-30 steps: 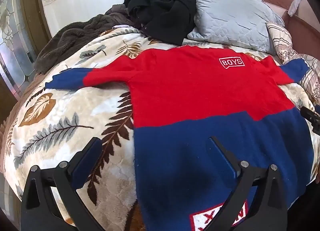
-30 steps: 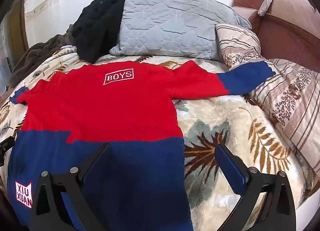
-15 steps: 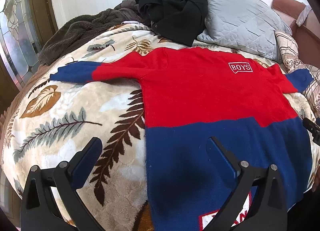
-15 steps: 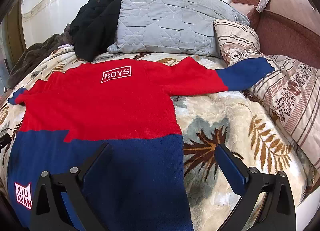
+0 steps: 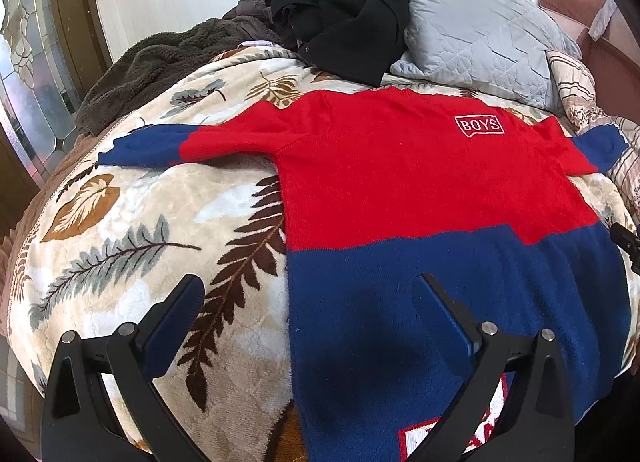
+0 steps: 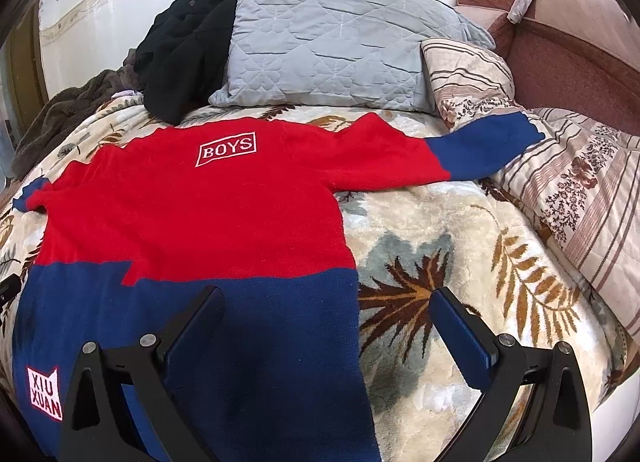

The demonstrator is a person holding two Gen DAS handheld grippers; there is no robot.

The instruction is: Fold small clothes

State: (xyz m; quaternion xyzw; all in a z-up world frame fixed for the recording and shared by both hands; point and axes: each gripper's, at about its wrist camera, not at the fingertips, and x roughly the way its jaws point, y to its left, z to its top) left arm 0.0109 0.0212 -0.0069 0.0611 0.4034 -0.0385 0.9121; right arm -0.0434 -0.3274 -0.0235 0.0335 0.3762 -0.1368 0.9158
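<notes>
A small red and blue sweater (image 5: 420, 190) with a white "BOYS" patch lies flat, face up, sleeves spread, on a leaf-print blanket (image 5: 132, 230). It also shows in the right wrist view (image 6: 192, 222). My left gripper (image 5: 308, 294) is open and empty, hovering over the sweater's left lower edge. My right gripper (image 6: 326, 302) is open and empty, hovering over the sweater's right lower edge. The sweater's left sleeve (image 5: 148, 146) rests on the blanket. Its right sleeve (image 6: 480, 146) reaches onto a striped quilt.
A black garment (image 5: 344, 10), a grey quilted pillow (image 6: 336, 46) and a brown fleece throw (image 5: 160, 62) lie at the bed's head. A striped floral quilt (image 6: 580, 198) covers the right side. A brown sofa (image 6: 568, 46) stands beyond. A glass door (image 5: 28, 74) is at left.
Both grippers stay open. The left wrist view has shifted leftward, so the sweater sits further right in it. The right wrist view has moved slightly. The sweater has not moved.
</notes>
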